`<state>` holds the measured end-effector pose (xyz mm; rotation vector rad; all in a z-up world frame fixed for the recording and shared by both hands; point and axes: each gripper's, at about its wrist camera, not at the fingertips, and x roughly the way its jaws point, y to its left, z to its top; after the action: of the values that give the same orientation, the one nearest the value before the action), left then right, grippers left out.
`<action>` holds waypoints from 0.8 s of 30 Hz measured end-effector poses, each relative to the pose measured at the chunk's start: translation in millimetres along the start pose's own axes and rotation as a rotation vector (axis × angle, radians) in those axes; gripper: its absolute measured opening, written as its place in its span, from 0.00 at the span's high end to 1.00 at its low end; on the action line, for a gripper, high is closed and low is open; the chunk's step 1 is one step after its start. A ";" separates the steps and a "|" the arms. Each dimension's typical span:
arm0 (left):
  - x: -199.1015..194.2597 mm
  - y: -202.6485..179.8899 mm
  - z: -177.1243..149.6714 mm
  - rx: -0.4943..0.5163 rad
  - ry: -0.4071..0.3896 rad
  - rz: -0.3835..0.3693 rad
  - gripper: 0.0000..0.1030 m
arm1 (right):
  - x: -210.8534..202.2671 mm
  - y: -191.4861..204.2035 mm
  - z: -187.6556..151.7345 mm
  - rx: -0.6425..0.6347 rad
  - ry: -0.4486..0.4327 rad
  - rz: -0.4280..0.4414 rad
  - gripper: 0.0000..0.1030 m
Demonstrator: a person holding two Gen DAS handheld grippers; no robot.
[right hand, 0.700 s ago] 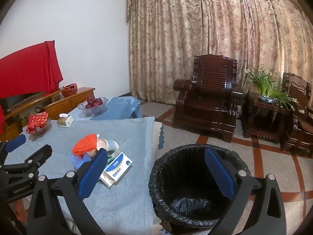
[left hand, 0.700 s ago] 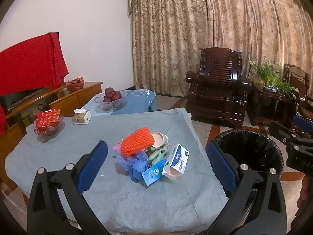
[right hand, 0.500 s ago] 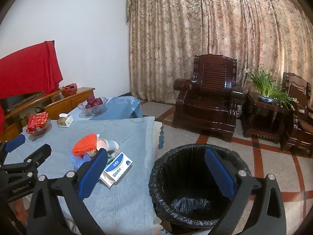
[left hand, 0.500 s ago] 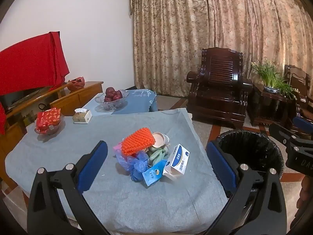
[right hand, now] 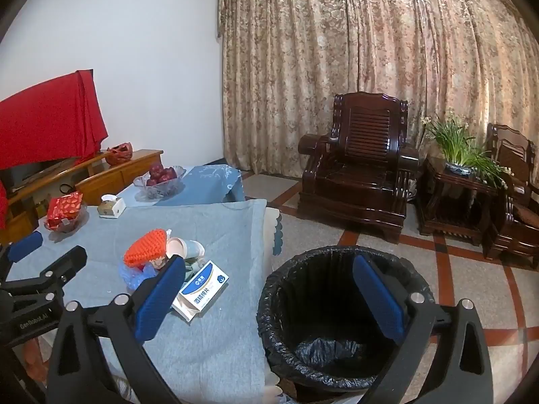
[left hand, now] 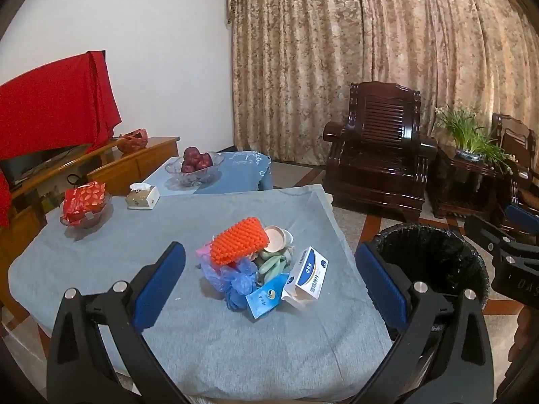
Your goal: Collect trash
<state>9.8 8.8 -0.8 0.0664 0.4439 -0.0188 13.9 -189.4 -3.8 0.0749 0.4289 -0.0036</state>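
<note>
A pile of trash lies on the grey-clothed table (left hand: 101, 262): an orange foam net (left hand: 240, 239), blue plastic bag (left hand: 235, 279), paper cups (left hand: 276, 235), green peels (left hand: 273, 264), a blue packet (left hand: 264, 298) and a white-blue box (left hand: 308, 274). The box also shows in the right wrist view (right hand: 202, 289). A black-lined bin (right hand: 337, 313) stands right of the table. My left gripper (left hand: 269, 289) is open and empty, above the near side of the pile. My right gripper (right hand: 269, 296) is open and empty, above the bin's left rim.
On the table's far left stand a bowl with a red packet (left hand: 84, 202) and a small tissue box (left hand: 143, 196). A fruit bowl (left hand: 195, 165) sits on a farther blue-clothed table. A dark wooden armchair (left hand: 380, 155) and a plant (left hand: 471, 138) stand behind the bin.
Both grippers have drifted very slightly; the views are almost the same. Both stay open and empty.
</note>
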 end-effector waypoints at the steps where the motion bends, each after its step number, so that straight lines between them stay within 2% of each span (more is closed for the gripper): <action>1: 0.3 3.4 -0.1 -0.001 0.000 0.001 0.05 | 0.0 0.0 0.0 0.000 0.000 -0.001 0.06; 24: 2.4 9.5 4.4 -0.002 0.000 0.003 0.05 | 0.1 0.8 -0.3 0.001 0.001 -0.001 0.06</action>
<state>14.1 18.0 2.6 0.0648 0.4442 -0.0155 13.9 -188.6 -4.1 0.0753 0.4305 -0.0050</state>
